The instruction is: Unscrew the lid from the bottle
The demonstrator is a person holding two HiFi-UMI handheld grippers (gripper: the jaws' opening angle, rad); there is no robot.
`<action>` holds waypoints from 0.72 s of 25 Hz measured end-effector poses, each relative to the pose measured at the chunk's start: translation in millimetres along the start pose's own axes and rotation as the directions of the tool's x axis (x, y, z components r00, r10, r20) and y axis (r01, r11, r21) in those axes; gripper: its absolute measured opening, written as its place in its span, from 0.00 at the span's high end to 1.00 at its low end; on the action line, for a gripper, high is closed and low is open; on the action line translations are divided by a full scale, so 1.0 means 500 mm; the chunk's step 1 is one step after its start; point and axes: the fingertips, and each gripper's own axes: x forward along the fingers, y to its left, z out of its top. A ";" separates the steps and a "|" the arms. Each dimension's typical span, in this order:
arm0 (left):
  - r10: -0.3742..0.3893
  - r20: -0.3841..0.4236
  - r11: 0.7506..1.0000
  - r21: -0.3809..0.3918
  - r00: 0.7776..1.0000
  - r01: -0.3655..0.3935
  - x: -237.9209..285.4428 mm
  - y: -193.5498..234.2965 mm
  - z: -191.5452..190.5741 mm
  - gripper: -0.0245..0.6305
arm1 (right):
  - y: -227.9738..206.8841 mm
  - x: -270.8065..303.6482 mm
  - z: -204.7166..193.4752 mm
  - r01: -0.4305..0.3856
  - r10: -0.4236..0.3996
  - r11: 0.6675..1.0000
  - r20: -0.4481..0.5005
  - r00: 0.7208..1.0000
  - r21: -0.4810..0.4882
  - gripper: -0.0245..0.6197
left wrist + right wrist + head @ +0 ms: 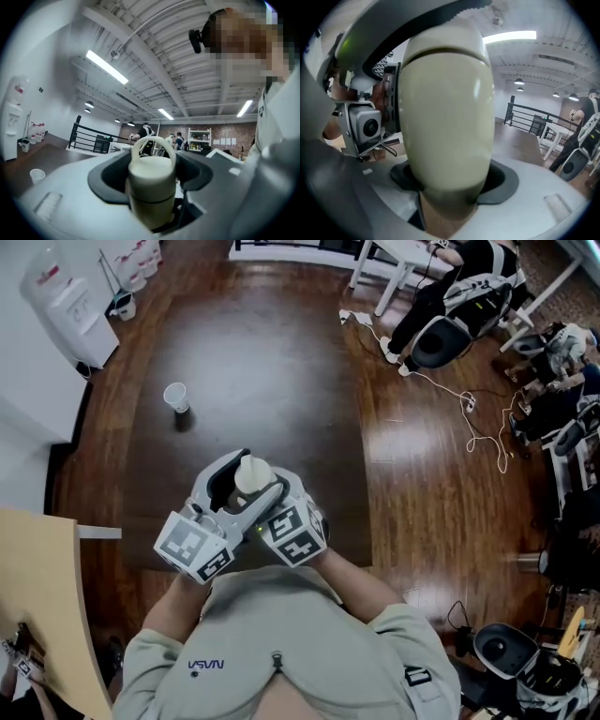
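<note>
Left gripper point(152, 187) jaws pinch bottle point(251, 474) near lid point(151, 171); right gripper point(450, 180) jaws clamp its body. Lid looks fully seated, seam closed; unscrewing all remains.

Bottle point(251, 474) smooth matt plastic (cream); floor point(441, 484) glossy wood

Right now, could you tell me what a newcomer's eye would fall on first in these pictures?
The cream bottle, held up in front of the person's chest between both grippers, stands out first: the left gripper is closed on its looped lid, the right gripper on its body. Beyond it, a lone white cup stands on the dark wooden floor.
</note>
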 end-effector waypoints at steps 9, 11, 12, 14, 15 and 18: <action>-0.174 -0.013 0.984 -0.048 0.985 0.173 -0.012 -0.021 0.015 0.46 | 0.044 -0.011 -0.006 -0.210 0.211 0.977 -0.009 0.977 0.037 0.49; -0.239 -0.011 0.969 -0.070 0.971 0.237 -0.022 -0.027 0.022 0.44 | 0.063 -0.028 0.000 -0.310 0.310 0.950 -0.001 0.951 0.038 0.49; -0.282 -0.013 0.956 -0.085 0.959 0.280 -0.028 -0.033 0.026 0.43 | 0.078 -0.040 0.005 -0.377 0.377 0.925 0.006 0.926 0.040 0.49; -0.393 -0.022 0.915 -0.112 0.919 0.388 -0.045 -0.052 0.031 0.40 | 0.116 -0.068 0.011 -0.536 0.535 0.843 0.025 0.844 0.040 0.49; -0.452 -0.025 0.887 -0.124 0.892 0.446 -0.055 -0.064 0.033 0.40 | 0.138 -0.087 0.013 -0.617 0.616 0.786 0.032 0.787 0.031 0.49; -0.581 -0.021 0.807 -0.149 0.814 0.572 -0.082 -0.086 0.043 0.40 | 0.196 -0.147 0.012 -0.803 0.804 0.595 0.014 0.595 -0.025 0.49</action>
